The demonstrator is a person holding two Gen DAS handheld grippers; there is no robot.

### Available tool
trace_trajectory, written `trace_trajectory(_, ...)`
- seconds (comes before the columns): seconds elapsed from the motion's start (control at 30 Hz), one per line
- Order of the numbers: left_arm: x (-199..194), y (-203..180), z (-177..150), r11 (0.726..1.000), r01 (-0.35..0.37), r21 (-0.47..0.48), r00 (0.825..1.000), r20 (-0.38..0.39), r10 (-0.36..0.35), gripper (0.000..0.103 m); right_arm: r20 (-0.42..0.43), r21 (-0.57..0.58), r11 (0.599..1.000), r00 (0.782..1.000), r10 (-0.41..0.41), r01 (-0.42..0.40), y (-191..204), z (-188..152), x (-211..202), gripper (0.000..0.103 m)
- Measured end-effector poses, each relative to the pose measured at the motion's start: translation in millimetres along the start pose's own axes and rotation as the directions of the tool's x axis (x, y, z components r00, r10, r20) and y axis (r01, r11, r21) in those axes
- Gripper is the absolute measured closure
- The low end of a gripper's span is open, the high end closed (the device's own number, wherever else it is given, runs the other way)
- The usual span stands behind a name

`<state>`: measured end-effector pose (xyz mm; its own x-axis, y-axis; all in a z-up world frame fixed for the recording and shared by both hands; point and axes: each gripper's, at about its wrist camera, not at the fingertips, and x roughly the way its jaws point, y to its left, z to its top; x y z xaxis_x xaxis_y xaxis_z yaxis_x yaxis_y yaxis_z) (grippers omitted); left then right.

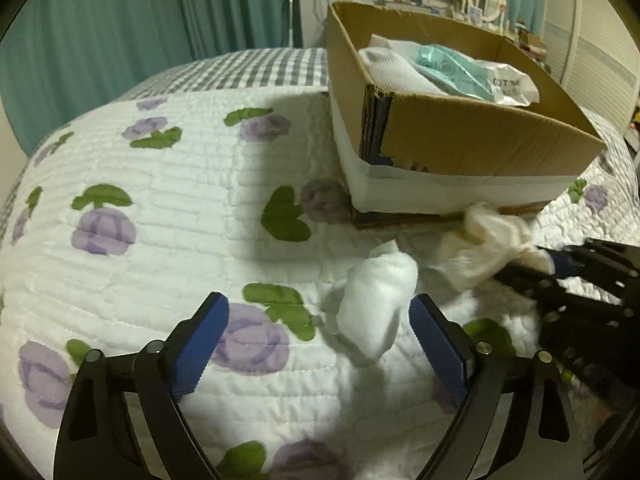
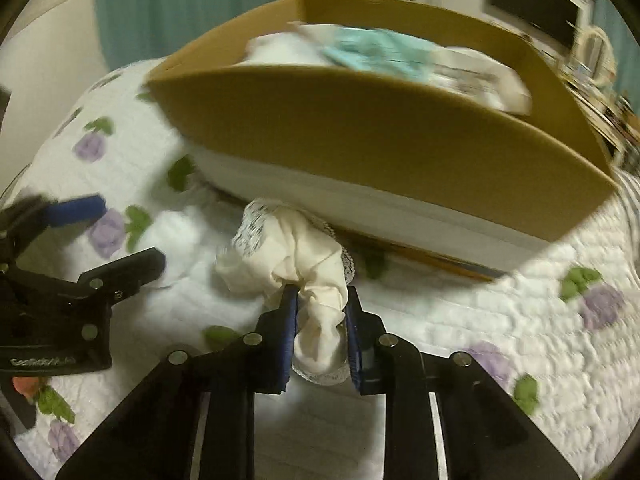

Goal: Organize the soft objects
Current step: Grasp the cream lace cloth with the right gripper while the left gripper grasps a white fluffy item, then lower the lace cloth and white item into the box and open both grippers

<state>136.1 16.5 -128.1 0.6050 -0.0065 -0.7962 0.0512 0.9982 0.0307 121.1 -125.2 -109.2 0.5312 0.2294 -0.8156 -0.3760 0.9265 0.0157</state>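
R claw [image 2: 320, 320] is clamped on a cream lace-trimmed cloth [image 2: 288, 252], pads pinching its bunched tail; the rest of the cloth spills fwd, away from the claw, toward the near wall of the cardboard box [image 2: 360, 132]. The cloth's far end is seen just beside the box's lower edge; contact can't be told through the blur.

L claw [image 1: 320, 340] is spread wide w/ nothing gripped. A white fluffy wad [image 1: 376, 304] lies on the bed quilt [image 1: 120, 168] between the blue pads [image 1: 204, 344], nearer the right one, long axis running roughly near-to-far, slightly tilted. No pad contact is visible.

Box sits far right on the quilt, already loaded w/ a white sock-like item [image 1: 396, 64] and a teal-printed packet [image 1: 460, 68].

Key relation, as judged: box opening is above and beyond the R claw, so the held cloth would need lifting over the near wall. The wad is closest to the L claw, directly ahead, ready for closing on.
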Motion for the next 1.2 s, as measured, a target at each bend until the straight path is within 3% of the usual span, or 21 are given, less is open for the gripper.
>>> trace_trajectory(0.17, 15.5, -9.0, 2.9, 0.999, 0.032, 0.014, 0.999, -0.011, -0.032, 0.033, 0.003, 0.061, 0.998, 1.0, -0.013, 0.013, -18.4, -3.2, -4.5, 0.082)
trace_trajectory(0.27, 17.5, -18.6, 0.7, 0.997, 0.058, 0.057, 0.998, -0.016, -0.058, 0.052, 0.004, 0.053, 0.998, 1.0, -0.017, 0.017, -16.5, -4.5, -8.9, 0.082)
trace_trajectory(0.33, 15.4, -25.7, -0.6, 0.993, 0.072, 0.09, 0.997, -0.014, -0.071, 0.071, 0.006, 0.049, 0.999, 1.0, -0.014, 0.014, -13.2, -2.7, -8.9, 0.082)
trace_trajectory(0.5, 4.6, -35.6, -8.1, 0.991, 0.057, 0.122, 0.998, -0.008, -0.057, 0.076, 0.017, 0.022, 0.999, 1.0, -0.025, 0.025, -4.1, -6.9, -20.6, 0.082)
trace_trajectory(0.77, -41.1, -43.5, -14.8, 0.987, 0.109, 0.118, 0.993, 0.03, -0.114, 0.078, 0.064, 0.031, 0.999, 0.998, -0.024, 0.022, -3.6, -9.1, -60.5, 0.082)
trace_trajectory(1.0, -85.9, -53.3, -8.7, 0.982, 0.117, 0.145, 0.989, 0.075, -0.129, 0.079, 0.141, 0.056, 0.998, 0.99, -0.026, 0.018, -10.1, -8.7, -126.1, 0.082)
trace_trajectory(1.2, -141.9, -58.8, 12.0, 0.977, 0.15, 0.149, 0.969, 0.175, -0.175, 0.079, 0.238, 0.027, 0.998, 0.969, -0.065, 0.06, -11.2, 9.6, -193.3, 0.082)
